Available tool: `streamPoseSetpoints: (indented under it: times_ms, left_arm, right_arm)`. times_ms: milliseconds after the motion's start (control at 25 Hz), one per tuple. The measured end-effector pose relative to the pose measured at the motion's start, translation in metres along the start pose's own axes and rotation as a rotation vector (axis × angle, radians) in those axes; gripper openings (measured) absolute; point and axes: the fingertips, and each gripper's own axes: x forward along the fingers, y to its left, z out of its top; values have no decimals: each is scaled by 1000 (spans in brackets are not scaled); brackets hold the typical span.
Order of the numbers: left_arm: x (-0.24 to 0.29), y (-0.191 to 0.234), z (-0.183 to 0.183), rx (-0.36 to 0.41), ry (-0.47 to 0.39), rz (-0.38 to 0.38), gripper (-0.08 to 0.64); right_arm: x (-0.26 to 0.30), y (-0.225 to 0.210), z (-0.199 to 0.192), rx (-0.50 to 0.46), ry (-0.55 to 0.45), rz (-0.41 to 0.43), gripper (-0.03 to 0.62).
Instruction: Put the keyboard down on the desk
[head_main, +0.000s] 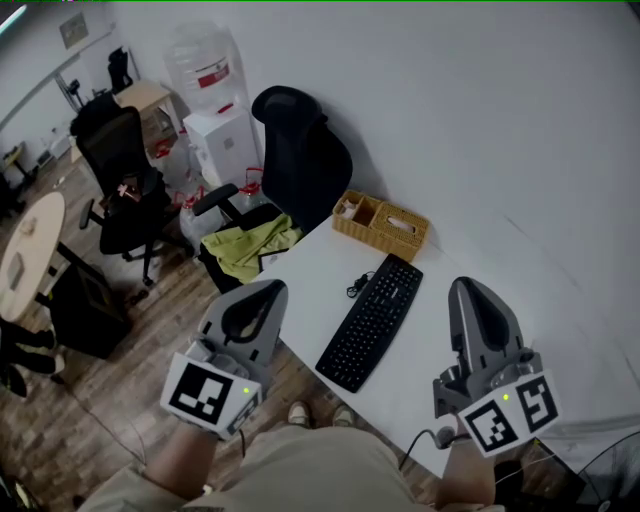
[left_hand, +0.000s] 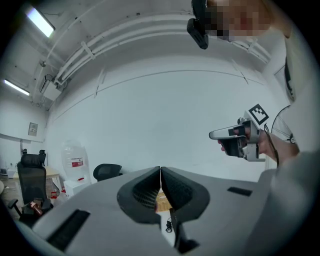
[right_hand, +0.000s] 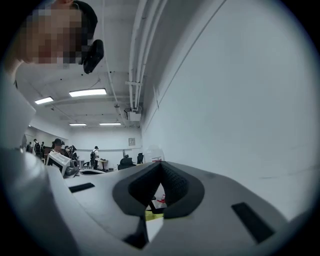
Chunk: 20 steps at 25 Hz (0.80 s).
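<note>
Keyboard (head_main: 370, 322) lies flat on worktop (head_main: 305, 272), long axis diag. near-left to far-right, btwn & below left gripper (head_main: 260, 302) and right gripper (head_main: 470, 296), both pressed together, empty, approx. equally near.

An office corner around us: chairs, a water dispenser, a wicker basket.

We see a divided wicker basket (head_main: 381, 224) close to the white wall (head_main: 480, 120), with a small bundled black cable (head_main: 356, 287) a little in front of it. Just beside the basket stands a black office chair (head_main: 300, 150), a yellow-green cloth (head_main: 250, 247) draped over its seat. Behind that chair is a white water dispenser (head_main: 222, 140) topped by a clear bottle (head_main: 203, 68). Farther left we find a second black chair (head_main: 118, 165), a round wooden table (head_main: 25, 255) and a dark box (head_main: 88, 305) on the wood floor (head_main: 150, 350). In the right gripper view, people (right_hand: 94, 154) stand far off under ceiling lights (right_hand: 87, 93).
</note>
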Motion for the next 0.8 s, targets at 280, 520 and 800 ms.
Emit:
streamPoseSetpoints:
  times_ms: [280,520,800]
  left_arm:
    - [-18,-12,6,-12,-6,-3,23]
    - [-21,-27,-5,-23,36,-25,23]
    - [-18,-36,-37,-18,115,-28,23]
  right_arm:
    - [-12,18,-7,-168,30,19,25]
    - [-17,12,-34,-178,76,-10,25]
    - [-22,11,-72,-159,166,-9,25]
